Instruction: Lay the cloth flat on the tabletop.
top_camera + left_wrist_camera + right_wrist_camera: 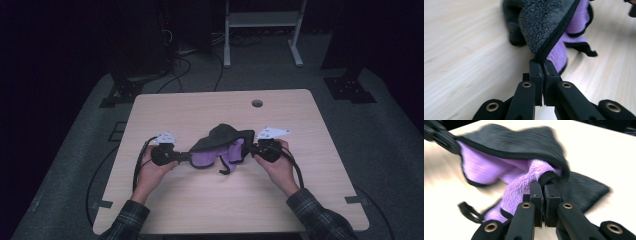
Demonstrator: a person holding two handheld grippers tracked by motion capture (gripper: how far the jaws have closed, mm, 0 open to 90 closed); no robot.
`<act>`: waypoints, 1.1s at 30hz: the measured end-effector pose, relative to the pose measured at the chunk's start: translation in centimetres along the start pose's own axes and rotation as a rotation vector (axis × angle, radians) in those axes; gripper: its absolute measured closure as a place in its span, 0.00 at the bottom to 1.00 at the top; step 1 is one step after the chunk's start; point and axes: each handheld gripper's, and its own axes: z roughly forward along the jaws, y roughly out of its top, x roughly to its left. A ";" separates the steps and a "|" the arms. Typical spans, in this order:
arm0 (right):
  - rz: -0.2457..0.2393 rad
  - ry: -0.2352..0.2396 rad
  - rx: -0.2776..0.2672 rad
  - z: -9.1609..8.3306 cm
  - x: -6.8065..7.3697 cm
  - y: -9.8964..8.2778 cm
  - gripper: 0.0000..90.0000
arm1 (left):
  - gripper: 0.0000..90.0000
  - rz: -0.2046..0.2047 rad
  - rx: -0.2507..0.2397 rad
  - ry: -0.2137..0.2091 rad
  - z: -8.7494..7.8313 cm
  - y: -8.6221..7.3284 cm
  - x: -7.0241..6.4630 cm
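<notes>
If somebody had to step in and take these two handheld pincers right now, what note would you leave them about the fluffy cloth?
Left gripper: shut on the black-trimmed edge of the grey-and-purple fleecy cloth.
Right gripper: shut on a purple, black-edged corner of the same cloth.
Cloth: bunched between the two grippers near the middle of the light wooden table, grey side up, purple underside showing, partly lifted.
Done: both edges gripped.
Left: probably spreading or folding it; it is neither flat nor neatly folded yet.

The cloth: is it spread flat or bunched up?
Bunched up. The cloth humps between the left tool and right tool, each clamping an edge, purple side showing beneath.
</notes>
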 end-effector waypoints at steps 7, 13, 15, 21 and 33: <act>0.045 -0.075 0.000 -2.3 -3.5 -0.5 0.96 | 0.97 -0.042 -0.038 0.070 -1.6 -0.5 1.8; 0.050 -0.050 0.045 -1.4 -4.0 -1.2 0.90 | 0.90 -0.010 0.035 0.086 0.0 -0.9 1.3; 0.068 -0.027 0.049 -1.2 -4.3 -1.5 0.80 | 0.84 -0.011 0.052 0.084 0.3 -1.2 1.4; 0.084 0.019 0.067 -1.3 -4.4 -2.4 0.66 | 0.70 -0.026 0.047 0.077 -0.1 -1.8 1.5; 0.072 0.081 0.132 -2.0 -3.1 -4.6 0.59 | 0.60 -0.067 0.070 0.067 -1.2 -4.5 0.9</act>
